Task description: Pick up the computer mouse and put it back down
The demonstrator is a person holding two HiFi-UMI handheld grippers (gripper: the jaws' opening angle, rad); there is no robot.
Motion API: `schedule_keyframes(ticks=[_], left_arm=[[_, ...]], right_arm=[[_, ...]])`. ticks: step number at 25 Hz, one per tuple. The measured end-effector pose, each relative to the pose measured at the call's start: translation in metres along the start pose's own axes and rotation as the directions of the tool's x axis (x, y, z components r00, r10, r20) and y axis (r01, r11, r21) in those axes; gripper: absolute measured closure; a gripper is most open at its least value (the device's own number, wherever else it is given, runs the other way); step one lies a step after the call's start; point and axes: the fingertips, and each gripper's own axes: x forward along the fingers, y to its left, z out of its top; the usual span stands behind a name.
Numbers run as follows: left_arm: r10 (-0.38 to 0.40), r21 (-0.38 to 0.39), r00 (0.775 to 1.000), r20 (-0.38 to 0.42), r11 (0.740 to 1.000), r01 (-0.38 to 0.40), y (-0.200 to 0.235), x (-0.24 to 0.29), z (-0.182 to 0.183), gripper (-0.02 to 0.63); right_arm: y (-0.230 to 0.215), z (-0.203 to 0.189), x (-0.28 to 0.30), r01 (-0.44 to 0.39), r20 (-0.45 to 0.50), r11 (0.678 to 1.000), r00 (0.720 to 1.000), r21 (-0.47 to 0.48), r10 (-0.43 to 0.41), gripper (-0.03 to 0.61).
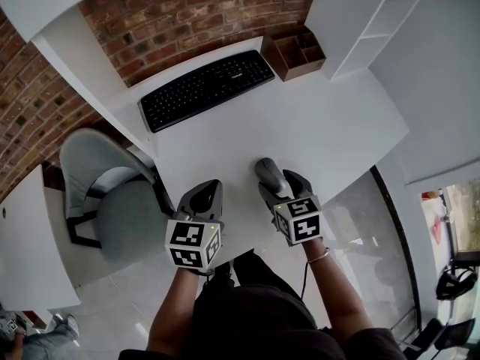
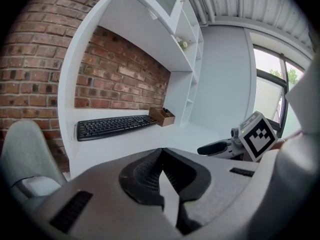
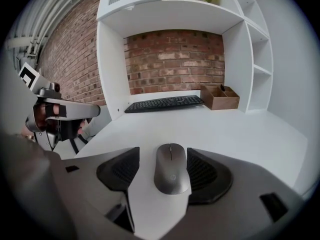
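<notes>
where the white desk [image 1: 330, 126] ran along the brick wall [image 1: 172, 21], entries were taken from the left side across.

far left: a grey chair [image 1: 120, 208] sat on the floor just beside the desk's left edge.

left gripper [image 2: 161, 151]: held at the desk's near edge, pointing toward the wall. in the left gripper view its dark pads [image 2: 142, 176] met at the tips, jaws together, nothing between them. its marker cube faced up toward the head view.

back of desk, left of centre: a black keyboard [image 1: 206, 88] lay along the wall, well apart from both grippers.

computer mouse [image 3: 171, 171]: grey, flat on the desk near the front edge, to the right of the left gripper, wheel end toward the wall. it lay between the jaws of the right gripper [image 3: 164, 156].

right gripper: jaws stood wide, one on each side of the mouse. a strip of bare desk showed between the left pad and the mouse. the right pad sat just beside the mouse's other flank; contact there could not be told. the mouse was not lifted.

back right: a wooden desk organiser [image 1: 294, 51] stood just right of the keyboard, and a white shelf unit [image 1: 367, 21] rose beside it at the desk's right end.
</notes>
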Motion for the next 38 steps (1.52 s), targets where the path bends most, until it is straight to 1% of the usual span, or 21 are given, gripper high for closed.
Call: schedule_keyframes(ticks=[8,16,21,28,33,38], left_arm=[[0.033,-0.024,0.999,-0.012,0.999,-0.033,0.013,0.007,-0.003,0.604],[0.045,-0.037,0.999,-0.024,0.998,-0.045,0.016,0.010,-0.007,0.604],[0.059,-0.042,0.998,-0.025,0.997,-0.060,0.018,0.010,-0.008,0.604],[0.081,-0.052,0.996,-0.030,0.995,-0.082,0.020,0.008,-0.012,0.604],[0.090,-0.057,0.995,-0.031,0.994,-0.091,0.021,0.007,-0.014,0.604],[0.101,-0.059,0.994,-0.029,0.993,-0.103,0.023,0.003,-0.015,0.604]], right_arm=[[-0.007,-0.012,0.024,-0.012,-0.093,1.000,0.996,-0.023,0.010,0.305],[-0.010,-0.024,0.036,-0.015,-0.177,0.999,0.984,-0.029,0.010,0.299],[-0.011,-0.025,0.042,-0.023,-0.193,0.999,0.981,-0.027,0.017,0.299],[-0.014,-0.033,0.048,-0.036,-0.240,0.998,0.970,-0.044,0.024,0.299],[-0.015,-0.033,0.049,-0.041,-0.244,0.998,0.969,-0.040,0.030,0.299],[-0.017,-0.033,0.049,-0.025,-0.238,0.999,0.971,-0.036,0.015,0.293]])
